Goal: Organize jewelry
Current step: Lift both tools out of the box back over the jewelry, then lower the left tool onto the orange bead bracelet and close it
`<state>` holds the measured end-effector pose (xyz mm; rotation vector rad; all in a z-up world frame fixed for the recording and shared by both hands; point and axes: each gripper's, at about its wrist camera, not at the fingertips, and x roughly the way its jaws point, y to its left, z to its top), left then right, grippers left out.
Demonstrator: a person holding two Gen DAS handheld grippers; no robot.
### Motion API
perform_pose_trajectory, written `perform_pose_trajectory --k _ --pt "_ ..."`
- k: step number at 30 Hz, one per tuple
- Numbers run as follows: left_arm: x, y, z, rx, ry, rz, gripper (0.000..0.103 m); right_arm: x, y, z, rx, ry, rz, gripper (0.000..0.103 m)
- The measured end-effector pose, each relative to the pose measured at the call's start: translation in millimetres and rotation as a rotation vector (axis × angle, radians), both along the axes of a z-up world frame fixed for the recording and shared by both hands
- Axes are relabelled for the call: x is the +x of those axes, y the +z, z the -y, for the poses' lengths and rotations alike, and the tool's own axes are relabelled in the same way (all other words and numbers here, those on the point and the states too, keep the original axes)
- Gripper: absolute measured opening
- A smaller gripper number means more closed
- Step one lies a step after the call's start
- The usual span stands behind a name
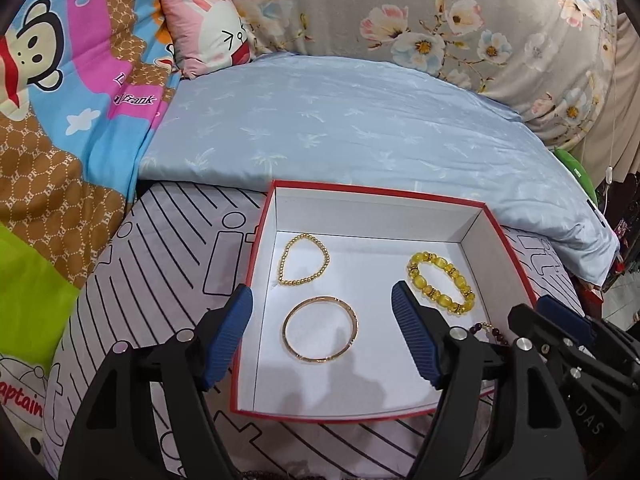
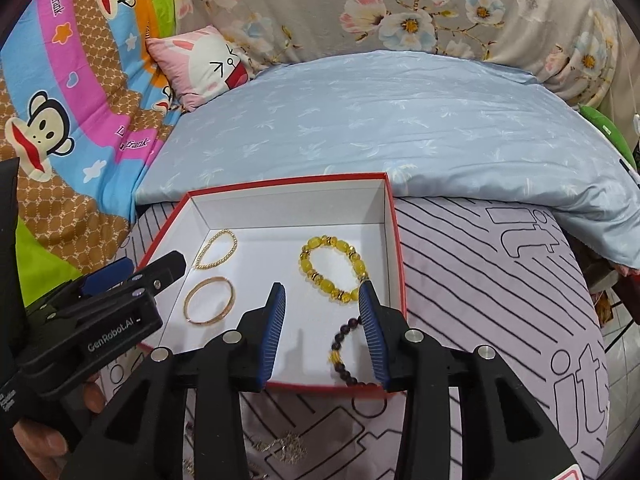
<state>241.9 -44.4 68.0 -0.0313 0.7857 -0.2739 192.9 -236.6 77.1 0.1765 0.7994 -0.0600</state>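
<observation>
A red box (image 1: 260,240) (image 2: 394,216) with a white inside lies on the bed. In it lie a gold bead bracelet (image 1: 304,260) (image 2: 216,254), a gold bangle (image 1: 320,330) (image 2: 209,300) and a yellow stone bracelet (image 1: 440,282) (image 2: 332,268). A dark bead bracelet (image 2: 342,354) (image 1: 486,328) lies at the box's near right corner, between my right gripper's fingers. My left gripper (image 1: 322,304) is open and empty over the bangle. My right gripper (image 2: 322,304) is open, its right finger beside the dark beads.
A grey striped sheet (image 2: 500,280) lies under the box. A light blue pillow (image 1: 340,120) lies behind it, with a pink cushion (image 1: 208,28) and a cartoon blanket (image 1: 60,120) at the left. A thin chain (image 2: 286,446) lies on the sheet near my right gripper.
</observation>
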Motion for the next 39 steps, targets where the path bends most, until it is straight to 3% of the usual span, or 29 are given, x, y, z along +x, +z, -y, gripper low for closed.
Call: perform_pose_trajectory --k 15,39 --pt "-56 7 -33 -0.032 0.017 -0.018 0.068 -55 2 -5 0.031 0.031 -0.02 0.038" --pt "-154 -33 -55 -0.003 -0.041 -0.13 0.068 -140 -23 -11 0.023 0.046 -0.105 0.038"
